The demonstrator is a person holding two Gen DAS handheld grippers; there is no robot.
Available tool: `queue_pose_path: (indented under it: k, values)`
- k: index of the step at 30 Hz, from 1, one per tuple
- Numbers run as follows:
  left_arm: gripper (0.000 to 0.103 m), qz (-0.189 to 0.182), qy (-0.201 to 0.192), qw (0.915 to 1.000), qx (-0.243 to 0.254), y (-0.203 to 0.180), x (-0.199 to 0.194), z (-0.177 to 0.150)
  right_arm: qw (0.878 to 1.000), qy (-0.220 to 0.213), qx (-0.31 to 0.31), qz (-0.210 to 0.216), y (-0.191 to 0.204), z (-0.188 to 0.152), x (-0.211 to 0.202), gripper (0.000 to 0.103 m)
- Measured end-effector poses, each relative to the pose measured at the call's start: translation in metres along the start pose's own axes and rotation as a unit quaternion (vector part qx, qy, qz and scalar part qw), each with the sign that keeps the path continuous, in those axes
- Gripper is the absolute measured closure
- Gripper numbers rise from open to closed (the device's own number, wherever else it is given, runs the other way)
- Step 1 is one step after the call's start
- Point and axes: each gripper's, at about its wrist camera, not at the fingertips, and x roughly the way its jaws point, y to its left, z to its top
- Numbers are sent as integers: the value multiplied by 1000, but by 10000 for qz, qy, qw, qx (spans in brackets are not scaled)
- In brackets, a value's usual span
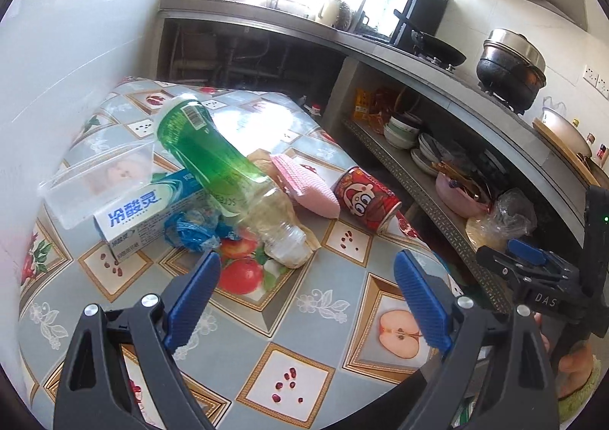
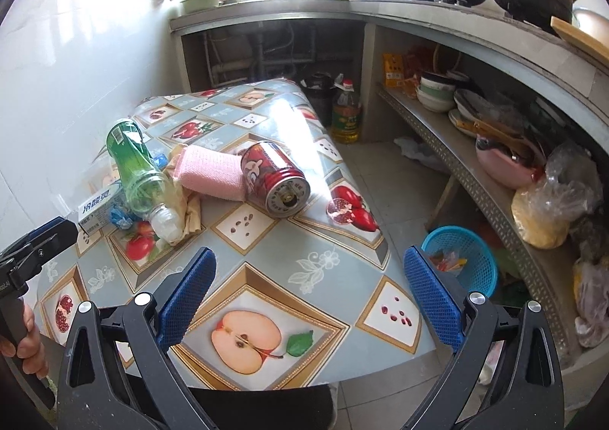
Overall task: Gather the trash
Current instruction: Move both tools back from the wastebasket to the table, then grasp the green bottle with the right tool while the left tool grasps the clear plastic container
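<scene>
A pile of trash lies on the fruit-patterned table: an empty green-labelled plastic bottle on its side, a toothpaste box, a crumpled blue wrapper, a pink cloth and a red can on its side. My left gripper is open and empty, just short of the bottle's cap. My right gripper is open and empty above the table's near corner; the can and bottle lie ahead of it. A blue basket with scraps stands on the floor.
A clear plastic tub lies against the wall behind the box. Beige paper lies under the bottle. A shelf with bowls and bags runs along the right, under a counter with pots. An oil bottle stands beyond the table.
</scene>
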Motion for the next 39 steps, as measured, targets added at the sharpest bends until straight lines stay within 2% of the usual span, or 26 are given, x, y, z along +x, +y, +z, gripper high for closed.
queue_pose_path:
  k: [12, 21, 27, 30, 33, 36, 38, 39]
  values:
    - [13, 523, -566, 9964, -343, 38, -27, 2, 9977, 89, -469, 491, 37, -9, 24, 8]
    - [13, 1098, -876, 9895, -350, 67, -33, 17, 9916, 81, -422, 1219, 42, -12, 30, 8]
    - [13, 1396, -880, 9860, -248, 78, -28, 28, 9856, 38, -372, 1651, 45, 0, 37, 8]
    - [13, 1691, -788, 9824, 6, 81, -20, 36, 9774, 61, -403, 2072, 54, 19, 46, 8]
    - [16, 1897, -590, 9798, 231, 88, -8, 46, 9630, 212, -663, 2605, 76, 46, 60, 8]
    - [22, 1950, -381, 9792, 412, 96, 3, 55, 9458, 528, -950, 3059, 103, 70, 81, 8]
    - [25, 1944, -176, 9792, 555, 101, 13, 63, 9399, 752, -1078, 3152, 121, 83, 97, 9]
    - [27, 1885, -68, 9802, 607, 104, 19, 66, 9331, 896, -1210, 3267, 132, 88, 105, 9]
